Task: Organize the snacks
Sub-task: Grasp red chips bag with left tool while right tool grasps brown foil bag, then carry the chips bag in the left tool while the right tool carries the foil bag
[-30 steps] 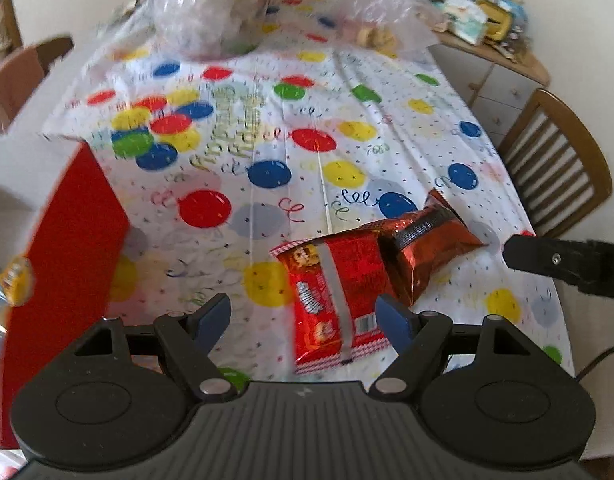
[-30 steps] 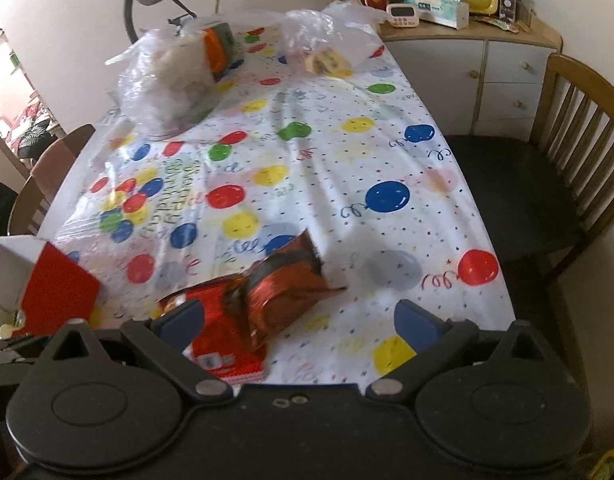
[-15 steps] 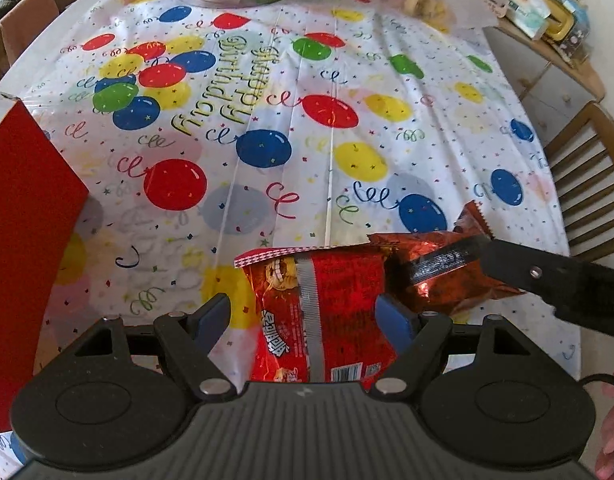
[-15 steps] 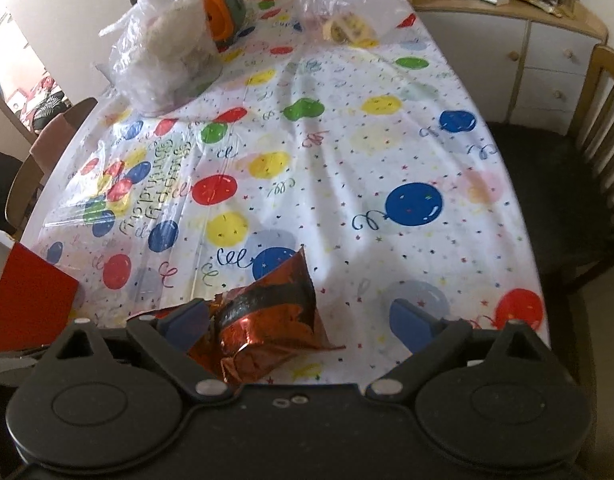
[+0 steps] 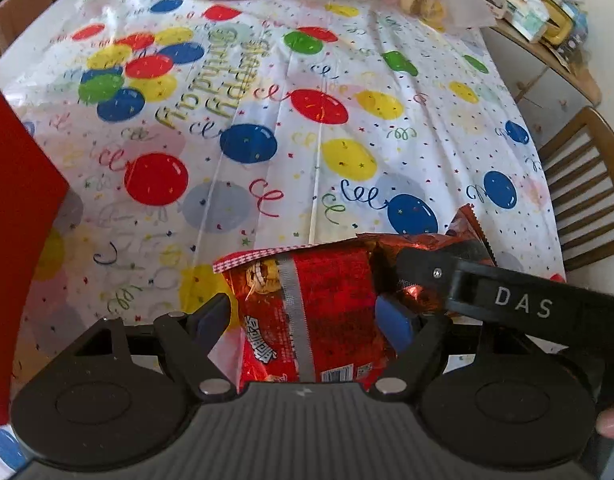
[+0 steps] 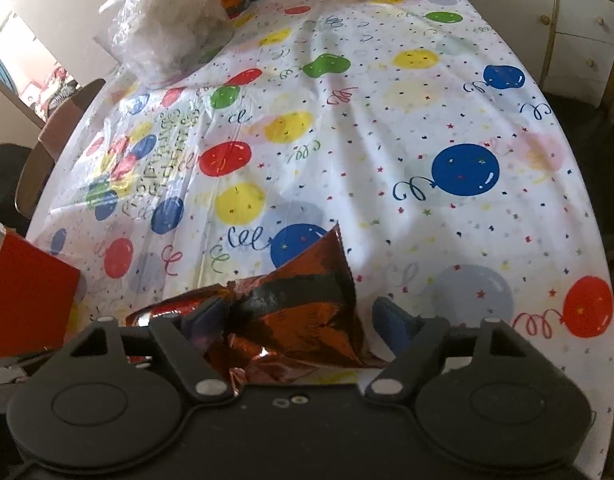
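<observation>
A red box (image 5: 15, 248) stands at the far left edge of the tabletop (image 5: 387, 80), which has a white cloth with coloured balloons on it.

The left tool (image 5: 307, 316) is down low over a red snack bag (image 5: 327, 308). The bag lies flat on the cloth, between the two blue fingers (image 5: 391, 318). The fingers are spread wide and sit on each side of the bag, and I cannot tell if they touch it.

Just to the right lies a shiny brown snack bag (image 6: 303, 312). It touches the red bag. The right tool (image 6: 303, 316) is over it, with its fingers spread wide too. The left finger (image 6: 207, 316) sits right at the crinkled foil, and the other finger is apart from the bag.

At the far end of the tabletop sit two clear plastic bags (image 6: 167, 28). A wooden chair (image 5: 583, 196) stands at the right side.
</observation>
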A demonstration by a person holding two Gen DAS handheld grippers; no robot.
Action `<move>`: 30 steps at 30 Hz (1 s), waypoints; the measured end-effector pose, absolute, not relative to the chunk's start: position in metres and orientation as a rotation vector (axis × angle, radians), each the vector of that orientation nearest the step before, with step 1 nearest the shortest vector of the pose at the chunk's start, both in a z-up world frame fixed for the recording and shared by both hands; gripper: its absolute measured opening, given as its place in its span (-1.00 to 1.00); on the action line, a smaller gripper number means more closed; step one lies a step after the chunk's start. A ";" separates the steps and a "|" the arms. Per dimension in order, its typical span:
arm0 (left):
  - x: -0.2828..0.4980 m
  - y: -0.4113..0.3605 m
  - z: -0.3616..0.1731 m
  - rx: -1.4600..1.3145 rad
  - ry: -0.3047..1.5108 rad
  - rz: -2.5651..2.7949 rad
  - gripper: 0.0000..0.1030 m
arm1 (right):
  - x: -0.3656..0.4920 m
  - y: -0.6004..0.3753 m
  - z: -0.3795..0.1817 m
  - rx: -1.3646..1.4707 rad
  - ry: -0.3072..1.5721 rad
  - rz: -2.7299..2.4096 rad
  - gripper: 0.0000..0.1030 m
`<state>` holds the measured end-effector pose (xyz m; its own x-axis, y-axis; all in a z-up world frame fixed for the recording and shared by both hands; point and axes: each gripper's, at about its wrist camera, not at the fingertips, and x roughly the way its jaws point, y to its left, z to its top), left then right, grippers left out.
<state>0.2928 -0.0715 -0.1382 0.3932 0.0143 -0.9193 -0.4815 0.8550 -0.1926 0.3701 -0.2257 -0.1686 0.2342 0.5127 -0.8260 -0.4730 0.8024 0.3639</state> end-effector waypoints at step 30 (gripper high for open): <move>0.282 -0.080 -0.145 -0.421 1.121 0.345 0.37 | 0.334 -0.281 -0.137 0.133 1.076 0.625 -0.19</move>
